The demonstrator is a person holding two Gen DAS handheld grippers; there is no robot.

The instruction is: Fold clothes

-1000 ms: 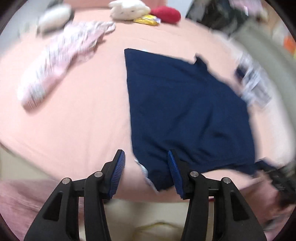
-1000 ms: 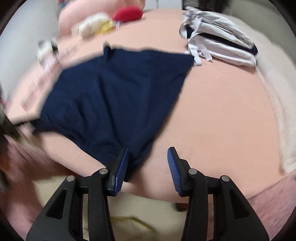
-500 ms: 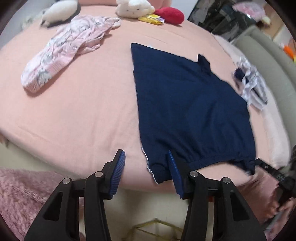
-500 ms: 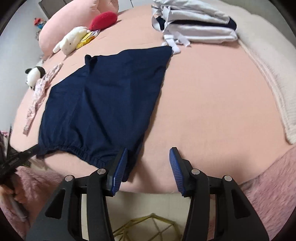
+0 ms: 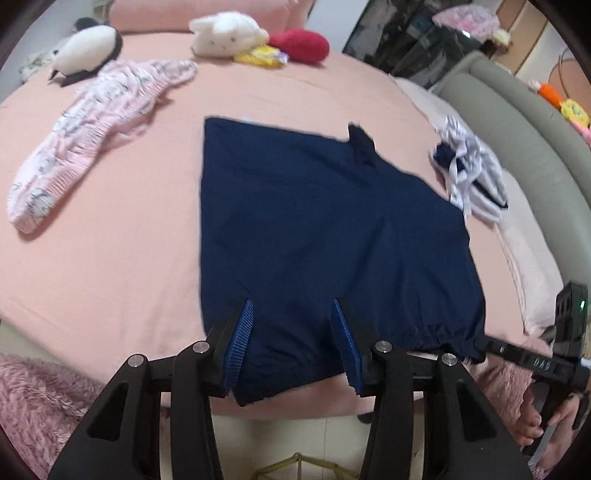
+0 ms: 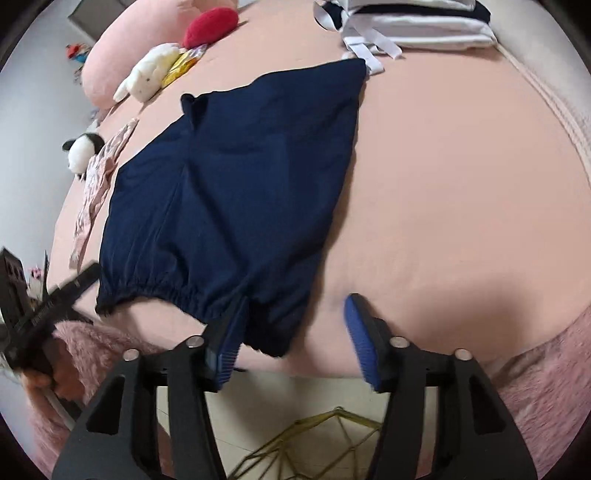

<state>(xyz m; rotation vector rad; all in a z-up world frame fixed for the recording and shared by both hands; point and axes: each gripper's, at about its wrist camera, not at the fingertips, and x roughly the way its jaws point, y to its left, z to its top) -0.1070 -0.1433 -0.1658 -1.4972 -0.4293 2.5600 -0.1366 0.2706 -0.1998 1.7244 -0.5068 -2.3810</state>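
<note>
A bed (image 5: 110, 236) with a pink sheet carries everything, and dark blue shorts (image 5: 325, 229) lie spread flat across its middle, their gathered waistband at the near edge. Left of the shorts lies a crumpled pink patterned garment (image 5: 92, 129), well apart from them, and at the far right sits a folded white and navy garment (image 5: 469, 177) just beside the shorts' far corner. Along the far end rest a black and white plush toy (image 5: 88, 48), a white plush rabbit (image 5: 225, 33), a yellow packet (image 5: 262, 57), a red cushion (image 5: 303, 44) and a long pink pillow (image 6: 122, 44).
</note>
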